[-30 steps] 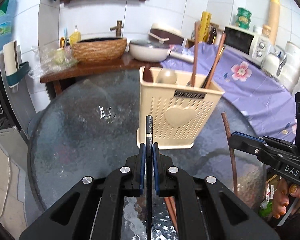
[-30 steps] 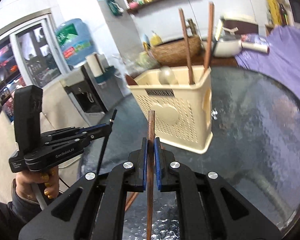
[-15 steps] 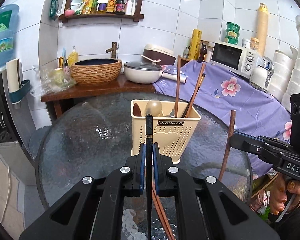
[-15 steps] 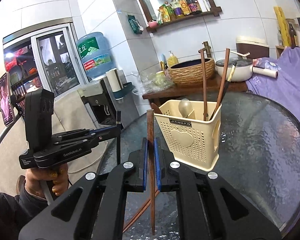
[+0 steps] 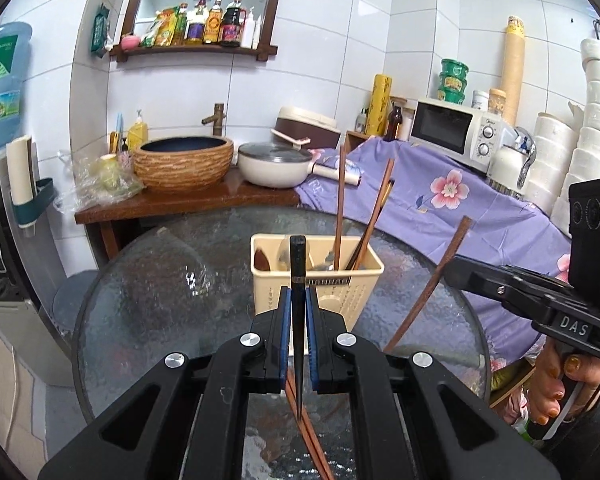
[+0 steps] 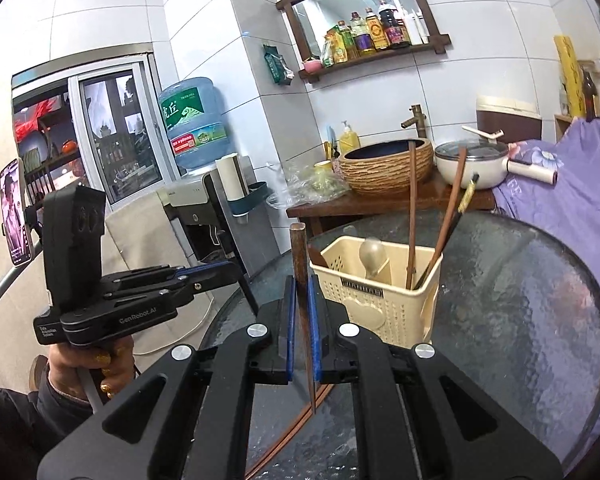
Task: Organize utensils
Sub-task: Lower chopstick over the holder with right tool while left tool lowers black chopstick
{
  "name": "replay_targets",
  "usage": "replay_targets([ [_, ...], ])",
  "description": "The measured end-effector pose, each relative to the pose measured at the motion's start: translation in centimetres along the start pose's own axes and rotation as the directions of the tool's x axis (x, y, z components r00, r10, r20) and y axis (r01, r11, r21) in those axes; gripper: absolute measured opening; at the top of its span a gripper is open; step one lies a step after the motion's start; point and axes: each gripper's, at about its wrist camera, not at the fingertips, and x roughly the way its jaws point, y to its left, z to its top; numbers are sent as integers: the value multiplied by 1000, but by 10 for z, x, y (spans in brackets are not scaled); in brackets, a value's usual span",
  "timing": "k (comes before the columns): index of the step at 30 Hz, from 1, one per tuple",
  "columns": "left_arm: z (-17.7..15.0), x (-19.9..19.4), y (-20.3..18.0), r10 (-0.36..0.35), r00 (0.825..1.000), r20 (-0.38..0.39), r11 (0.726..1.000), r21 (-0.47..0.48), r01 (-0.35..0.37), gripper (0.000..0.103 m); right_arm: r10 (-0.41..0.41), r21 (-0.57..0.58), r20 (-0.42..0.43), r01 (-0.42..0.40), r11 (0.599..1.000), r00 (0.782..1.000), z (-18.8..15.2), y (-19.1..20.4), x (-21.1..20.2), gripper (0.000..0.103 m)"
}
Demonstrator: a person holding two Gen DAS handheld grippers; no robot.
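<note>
Left wrist view shows the left gripper [image 5: 298, 332] squeezed tight on a thin black chopstick with a small silver ring [image 5: 299, 300], which stands almost straight up between the blue pads [image 5: 285, 332]. The right gripper [image 6: 303, 332] is squeezed tight too, on a long brown wooden chopstick [image 6: 300, 264] that also points up. In the left wrist view you can see that same brown stick leaning from the other gripper at the right side. Both sticks hang in the air above the round bumpy glass desk [image 5: 160, 300]. Just behind them stands the cream plastic utensil basket with little holes and a heart on its side [image 6: 384, 300]. It already holds a spoon and a few tall brown chopsticks [image 6: 411, 216]. Two more brown chopsticks [image 5: 314, 452] lie flat on the glass, down below the grippers. I think the sticks are very light and hard, and they will not bend. They are smooth and skinny, so they could slip or spin in the pads. Holding each one near its middle looks smart, because then it stays upright. The job looks partly done. The next step is likely to drop each stick, thin end down, into the open top of the basket.
</note>
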Motion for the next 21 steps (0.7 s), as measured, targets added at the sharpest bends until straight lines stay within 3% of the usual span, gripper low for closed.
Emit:
replay_targets([
  [13, 78, -16, -7, -75, 996, 56, 997, 19, 74, 7, -35, -50, 17, 36, 998, 999, 78, 6, -6, 6],
  [18, 127, -25, -7, -60, 990, 129, 998, 3, 60, 7, -68, -80, 81, 74, 994, 994, 124, 11, -9, 6],
  [21, 147, -25, -8, -5, 984, 178, 1000, 4, 5, 7, -105, -92, 123, 117, 989, 987, 147, 10, -6, 6],
])
